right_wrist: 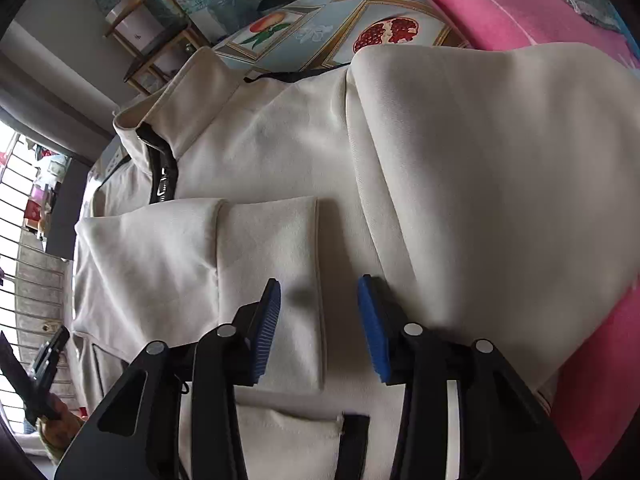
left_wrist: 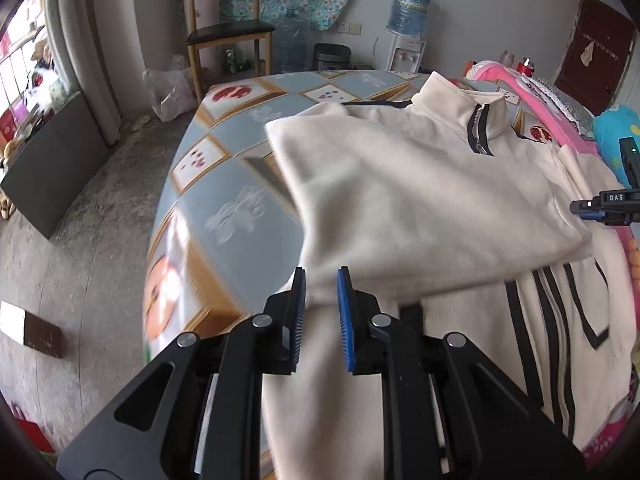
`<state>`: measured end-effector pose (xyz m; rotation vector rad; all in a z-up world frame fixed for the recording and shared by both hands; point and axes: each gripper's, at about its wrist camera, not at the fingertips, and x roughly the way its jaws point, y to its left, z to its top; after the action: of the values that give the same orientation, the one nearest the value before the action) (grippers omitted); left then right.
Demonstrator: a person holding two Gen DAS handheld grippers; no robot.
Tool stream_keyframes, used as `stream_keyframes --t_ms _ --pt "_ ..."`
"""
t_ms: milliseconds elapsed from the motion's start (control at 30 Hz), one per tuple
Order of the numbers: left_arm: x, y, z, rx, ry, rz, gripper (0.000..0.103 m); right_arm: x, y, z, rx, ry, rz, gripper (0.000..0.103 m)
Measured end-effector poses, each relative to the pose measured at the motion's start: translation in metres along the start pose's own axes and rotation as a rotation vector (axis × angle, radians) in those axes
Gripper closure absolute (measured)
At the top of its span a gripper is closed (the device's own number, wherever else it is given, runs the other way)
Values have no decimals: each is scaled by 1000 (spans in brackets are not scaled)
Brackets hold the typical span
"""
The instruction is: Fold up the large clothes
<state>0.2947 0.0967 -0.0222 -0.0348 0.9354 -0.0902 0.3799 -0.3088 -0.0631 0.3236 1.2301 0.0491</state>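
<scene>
Left gripper [left_wrist: 321,280] hangs over the near edge of the jacket [left_wrist: 420,184], its blue pads a little apart with cream cloth showing between them; the pads do not look pressed onto it, so I read it as loose, not clamped. Right gripper [right_wrist: 319,292] points down at the cuff [right_wrist: 268,280] of a sleeve folded across the jacket's chest, jaws apart and holding nothing, the cuff's edge lying just under the gap.

That jacket lies spread on the table [left_wrist: 224,184], which wears a fruit-print cover; collar [left_wrist: 460,108] and zip [left_wrist: 480,132] face up and away from the person. One sleeve is laid across the front, and the other side panel is turned in over the body as well. Beside it sits a pink cloth [right_wrist: 500,16], and a second cream piece with black stripes [left_wrist: 556,320] lies at the near right.

By my judgement both sides are already brought in, so the step in hand is the release after tucking the sleeve. What comes next would be the crosswise fold: each gripper needs to pinch a corner of the hem through all layers, lift together, and carry it toward the collar without dragging the tucked sleeve out of line
</scene>
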Motion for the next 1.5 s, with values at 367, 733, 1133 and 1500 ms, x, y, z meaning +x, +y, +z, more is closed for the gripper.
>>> stream_keyframes --t_ms 367,733,1133,1500 --pt "21 -19 2 43 33 69 88 -13 43 2 -224 -81 -72 97" --pt "20 -28 -2 87 52 90 88 0 30 -1 -221 -90 -148 88" --pt "24 -35 -7 112 72 92 87 6 75 -50 -353 -97 -136 62" --pt "-62 1 -61 53 82 68 50 -88 39 -122 -239 -188 -91 32"
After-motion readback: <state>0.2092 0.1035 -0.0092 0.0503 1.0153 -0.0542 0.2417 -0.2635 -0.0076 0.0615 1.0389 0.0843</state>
